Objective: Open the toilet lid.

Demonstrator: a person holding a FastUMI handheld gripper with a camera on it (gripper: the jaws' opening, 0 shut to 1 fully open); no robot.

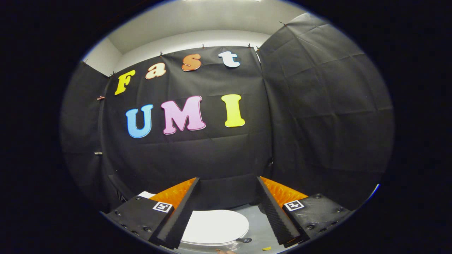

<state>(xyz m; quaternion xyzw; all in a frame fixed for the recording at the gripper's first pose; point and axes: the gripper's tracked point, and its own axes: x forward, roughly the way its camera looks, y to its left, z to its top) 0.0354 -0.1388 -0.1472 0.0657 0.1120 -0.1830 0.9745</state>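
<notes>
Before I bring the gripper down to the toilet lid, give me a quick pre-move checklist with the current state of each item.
1. Gripper open: ok, the fingers stand wide apart with nothing between them.
2. Toilet lid in sight: ok, the white lid shows below, in the gap between the fingers.
3. Lid closed and lying flat: ok, it looks down.
4. Fingers touching the lid: not ok, they hang above it with no contact.
5. Lid's front edge free for a grip: cannot tell, the left finger covers part of the rim.
6. Small dark object beside the lid: cannot tell what it is or whether it obstructs.
</notes>
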